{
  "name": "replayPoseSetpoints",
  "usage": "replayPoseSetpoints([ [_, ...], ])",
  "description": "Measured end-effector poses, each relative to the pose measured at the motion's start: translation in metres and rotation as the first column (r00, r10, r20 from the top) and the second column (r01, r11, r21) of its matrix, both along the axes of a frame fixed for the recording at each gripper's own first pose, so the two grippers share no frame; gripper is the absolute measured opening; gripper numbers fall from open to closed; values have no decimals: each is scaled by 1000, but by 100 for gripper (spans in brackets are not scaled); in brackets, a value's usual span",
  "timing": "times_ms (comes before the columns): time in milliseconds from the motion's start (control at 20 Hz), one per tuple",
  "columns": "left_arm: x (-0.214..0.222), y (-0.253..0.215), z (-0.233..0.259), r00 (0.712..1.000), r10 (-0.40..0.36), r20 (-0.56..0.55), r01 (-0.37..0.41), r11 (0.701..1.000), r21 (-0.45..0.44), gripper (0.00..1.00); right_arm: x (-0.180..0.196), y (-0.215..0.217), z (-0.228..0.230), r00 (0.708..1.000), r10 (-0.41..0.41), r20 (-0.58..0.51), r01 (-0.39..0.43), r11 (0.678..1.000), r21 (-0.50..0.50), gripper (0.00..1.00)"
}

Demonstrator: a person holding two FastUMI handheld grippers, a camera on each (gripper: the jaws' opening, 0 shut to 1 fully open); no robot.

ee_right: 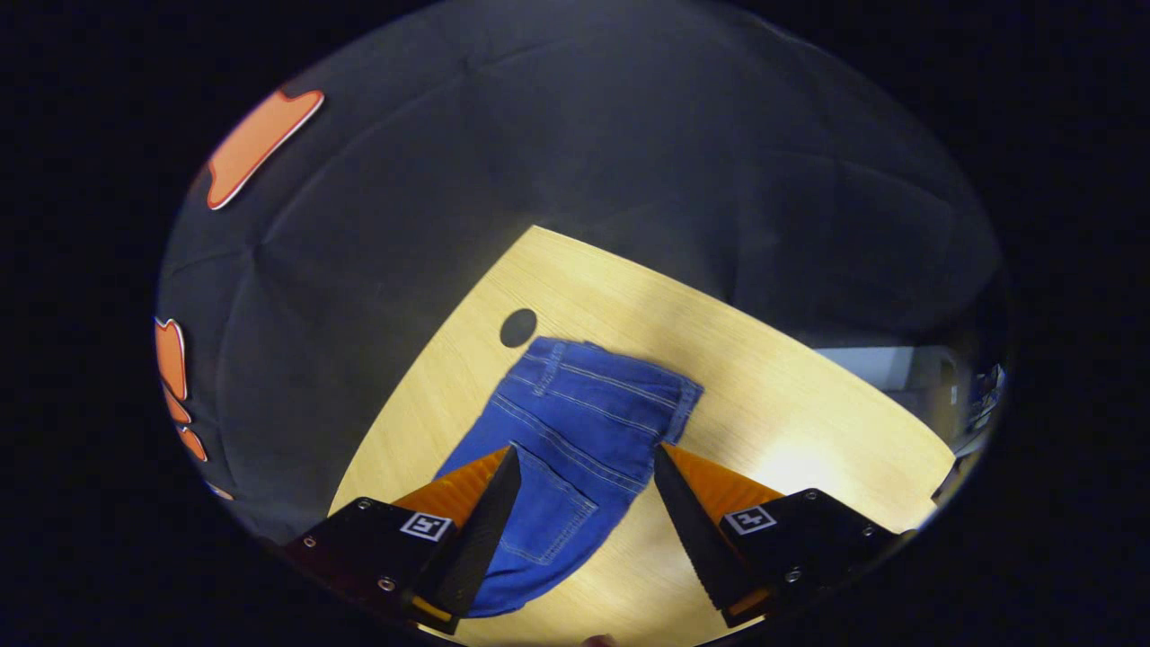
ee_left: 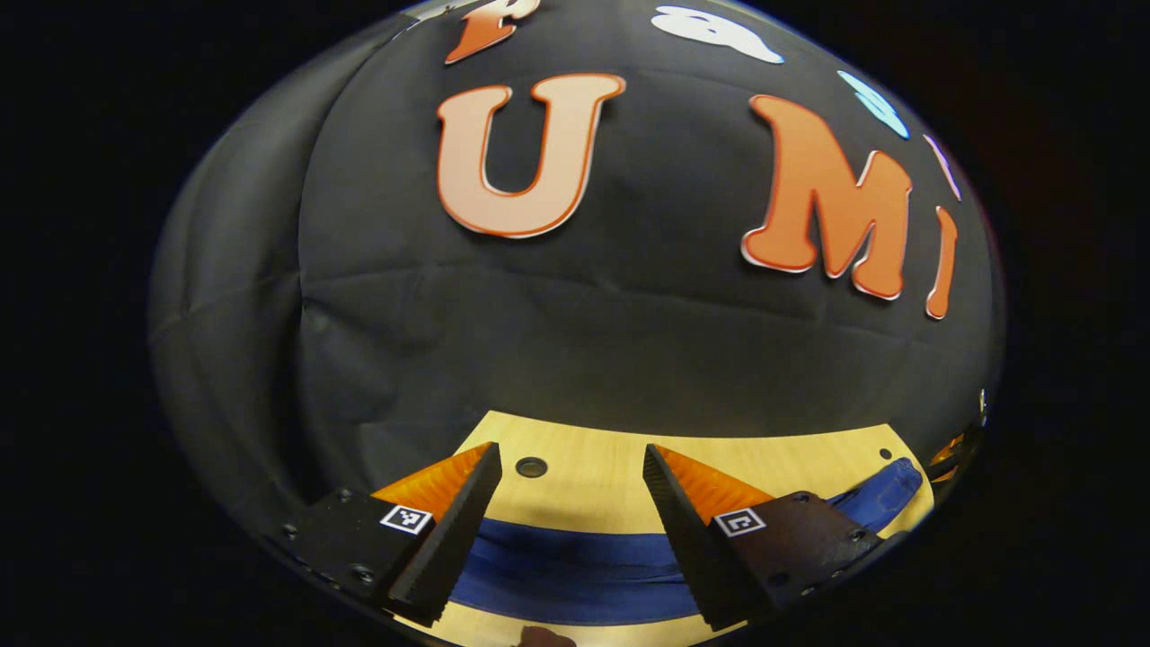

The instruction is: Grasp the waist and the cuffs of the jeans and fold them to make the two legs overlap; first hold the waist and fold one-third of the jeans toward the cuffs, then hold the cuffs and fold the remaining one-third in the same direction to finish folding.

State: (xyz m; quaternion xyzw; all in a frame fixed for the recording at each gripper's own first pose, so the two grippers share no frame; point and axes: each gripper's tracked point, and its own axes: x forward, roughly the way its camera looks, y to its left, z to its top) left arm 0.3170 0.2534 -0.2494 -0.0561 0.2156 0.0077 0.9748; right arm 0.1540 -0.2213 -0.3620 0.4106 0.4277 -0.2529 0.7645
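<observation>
Two grippers: I hold both above the table [ee_right: 791, 359], neither touching cloth.
Left gripper [ee_left: 572, 449]: fingers spread apart, nothing between them. It looks out low over the table edge toward the booth wall [ee_left: 629, 341], and a band of blue denim crosses just below its tips.
Right gripper [ee_right: 586, 449]: fingers spread apart, empty. It hangs higher and looks down on the garment, so I get the whole waist end at once.
Jeans [ee_right: 584, 422]: lying flat on the table, waist end toward the far side near a round hole [ee_right: 518, 327] in the tabletop. The back pocket and waistband face up. The part I see is one leg wide, so I judge the legs already overlap; I cannot tell for certain, since the lower part runs out of view under the right gripper.
Cuffs: not identifiable from here.
Stage: my judgement is that the first thirds-fold is not yet made, as the waistband lies exposed and unfolded.
Reason for pose: open fingers held clear suit an approach to the waist corners.
Risk: pinching one layer only would let the legs slide apart.
</observation>
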Motion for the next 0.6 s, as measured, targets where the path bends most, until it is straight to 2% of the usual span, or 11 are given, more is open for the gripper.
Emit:
replayPoseSetpoints([
  [200, -33, -23, 26, 999, -37, 14, 37, 999, -6, 98, -7, -7, -29, 998, -26, -60, 30, 998, 53, 96],
  [450, -71, -29, 56, 999, -17, 44, 17, 1000, 10, 98, 9, -22, -48, 994, -77, -72, 84, 991, 100, 96],
  [600, -90, -45, 77, 997, -15, 80, 13, 1000, 27, 98, 8, -29, -61, 993, -67, -102, 76, 993, 88, 95],
])
